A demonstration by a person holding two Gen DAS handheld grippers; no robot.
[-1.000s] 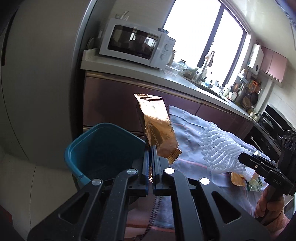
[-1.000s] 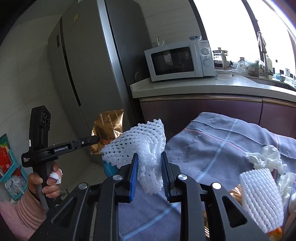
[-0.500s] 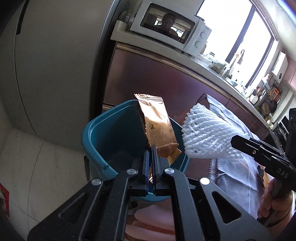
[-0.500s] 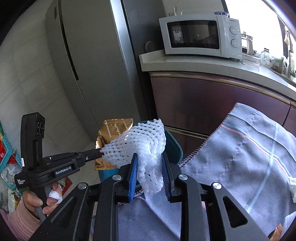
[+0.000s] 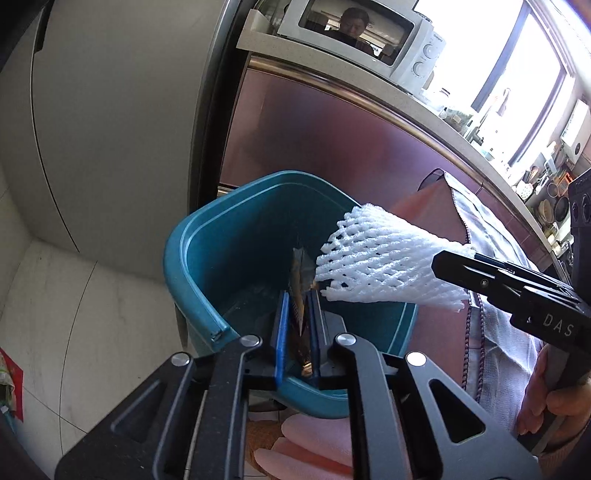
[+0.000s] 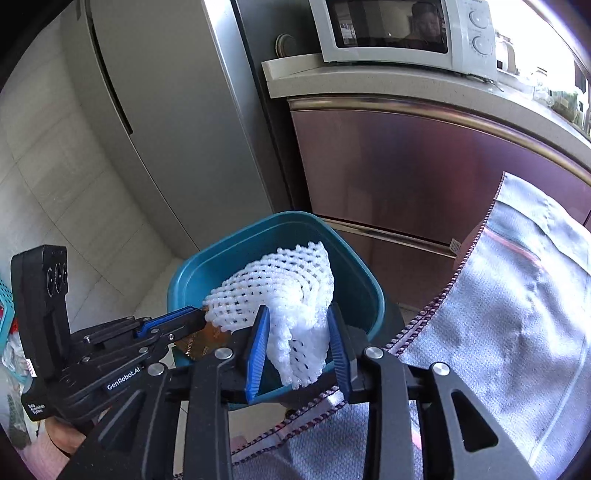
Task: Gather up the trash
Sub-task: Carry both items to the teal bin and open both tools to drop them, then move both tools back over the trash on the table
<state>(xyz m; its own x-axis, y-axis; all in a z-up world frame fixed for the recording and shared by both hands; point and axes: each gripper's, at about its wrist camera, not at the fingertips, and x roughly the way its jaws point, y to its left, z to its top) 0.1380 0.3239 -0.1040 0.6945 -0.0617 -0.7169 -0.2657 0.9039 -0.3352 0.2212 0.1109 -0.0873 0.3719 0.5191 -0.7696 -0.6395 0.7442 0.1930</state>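
1. Landmark: teal bin (image 5: 258,236) on the tiled floor (image 5: 74,314), standing against the brown cabinet front (image 5: 332,147), with the grey fridge (image 5: 110,110) on its far side. All places below are given relative to this bin.
2. Left gripper (image 5: 297,295) points down over the near rim of the bin. Its jaws have just been opening; a narrow gap shows between the blue pads.
3. Snack wrapper (image 5: 299,291), gold and dark, sits upright in that gap, its upper end inside the bin mouth. It looks loose rather than clamped; contact with the pads cannot be told for certain.
4. In the right wrist view the wrapper (image 6: 201,341) shows as a gold patch under the left gripper's fingers (image 6: 173,323), at the near-left rim of the bin (image 6: 280,229).
5. Right gripper (image 6: 297,321) hangs over the near-right rim. Its jaws have just been opening and stand well parted.
6. White foam net (image 6: 284,288) lies between those pads, its bulk spread forward over the bin opening. The pads are beside its lower folds; no pinch is visible.
7. In the left wrist view the foam net (image 5: 376,258) reaches in from the right, over the bin's right side, with its tip just beside the wrapper's top.
8. Grey cloth (image 6: 509,314) covers the surface to the right of the bin.
9. White microwave (image 6: 399,33) sits on the counter (image 6: 369,81) above and behind the bin.
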